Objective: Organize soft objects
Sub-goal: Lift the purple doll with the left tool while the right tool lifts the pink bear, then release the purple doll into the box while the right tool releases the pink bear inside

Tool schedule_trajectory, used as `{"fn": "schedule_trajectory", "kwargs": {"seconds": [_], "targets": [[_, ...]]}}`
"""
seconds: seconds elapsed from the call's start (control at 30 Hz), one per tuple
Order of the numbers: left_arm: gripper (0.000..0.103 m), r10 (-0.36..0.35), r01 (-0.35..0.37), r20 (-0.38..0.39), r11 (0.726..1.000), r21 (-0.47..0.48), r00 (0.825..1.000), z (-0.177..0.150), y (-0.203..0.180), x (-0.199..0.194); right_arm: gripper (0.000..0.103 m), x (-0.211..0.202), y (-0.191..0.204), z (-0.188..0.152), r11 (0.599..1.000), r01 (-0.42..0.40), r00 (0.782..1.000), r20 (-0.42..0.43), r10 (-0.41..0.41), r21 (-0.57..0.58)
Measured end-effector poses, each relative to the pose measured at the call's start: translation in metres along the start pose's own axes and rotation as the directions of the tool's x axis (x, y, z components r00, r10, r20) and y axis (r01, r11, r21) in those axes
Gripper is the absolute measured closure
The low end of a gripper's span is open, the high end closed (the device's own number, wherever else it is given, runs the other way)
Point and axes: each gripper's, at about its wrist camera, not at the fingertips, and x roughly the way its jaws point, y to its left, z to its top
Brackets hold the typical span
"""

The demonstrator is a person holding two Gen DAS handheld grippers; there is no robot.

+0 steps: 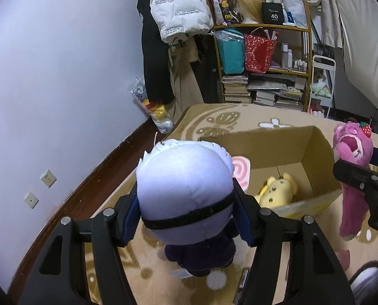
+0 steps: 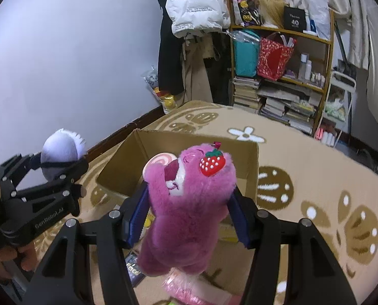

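Carpet [image 2: 316,167], tan with brown and white flower shapes, fills the lower half of both views, and a pale wall [image 1: 61,63] takes the upper left. A wooden shelf [image 2: 326,58] crammed with bags, bottles and stacked books stands at the upper right, with a white puffer jacket [image 2: 196,2] hanging just left of it.

An open cardboard box [image 1: 313,157] sits on the carpet at centre right of the left wrist view. Inside it lie a yellow plush [image 1: 275,190] on the bottom and a pink swirl plush [image 1: 240,172] against its left side.

The left gripper [image 1: 186,211] fills the bottom centre of its own view, its jaws pinching a white-haired doll [image 1: 184,190] by the round head, a black band across it, the dark body dangling below over the carpet, to the left of the box.

The right gripper [image 2: 189,216] has its jaws pinching a pink bear plush [image 2: 189,203] around the body. The bear hangs at the centre of the right wrist view, in front of the box, with a red strawberry charm [image 2: 212,165] on its head.
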Motion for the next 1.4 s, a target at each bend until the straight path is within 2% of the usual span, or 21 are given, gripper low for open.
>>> {"fn": "schedule_trajectory", "kwargs": {"seconds": [0.17,0.33,0.73,0.9,1.1,1.4], "targets": [[0.041,0.01,-0.011,0.019,0.999,0.045,1.0,0.012,-0.005,0.015,0.041,0.013,-0.004,0.01,0.999,0.016,1.0,-0.004,-0.016,-0.033],[0.041,0.018,-0.02,0.038,0.999,0.051,0.999,0.023,-0.004,0.027,0.041,0.023,-0.009,0.016,0.999,0.03,1.0,-0.004,-0.03,-0.039],[0.04,-0.036,0.031,0.089,0.998,0.059,0.995,0.037,-0.017,0.039,0.04,0.045,-0.018,0.028,0.999,0.039,0.999,0.006,-0.039,-0.034],[0.04,-0.063,0.058,0.078,0.996,0.061,0.995,0.035,-0.021,0.047,0.04,0.053,-0.019,0.031,0.999,0.039,0.999,0.013,-0.038,-0.024],[0.039,-0.113,0.112,0.029,0.993,0.029,0.993,0.03,-0.022,0.064,0.039,0.065,-0.027,0.028,0.999,0.048,0.999,0.003,-0.048,-0.009],[0.037,-0.101,0.101,0.012,0.994,0.051,0.995,0.024,-0.031,0.068,0.037,0.074,-0.038,0.024,0.998,0.04,0.999,-0.022,-0.039,0.044]]}}
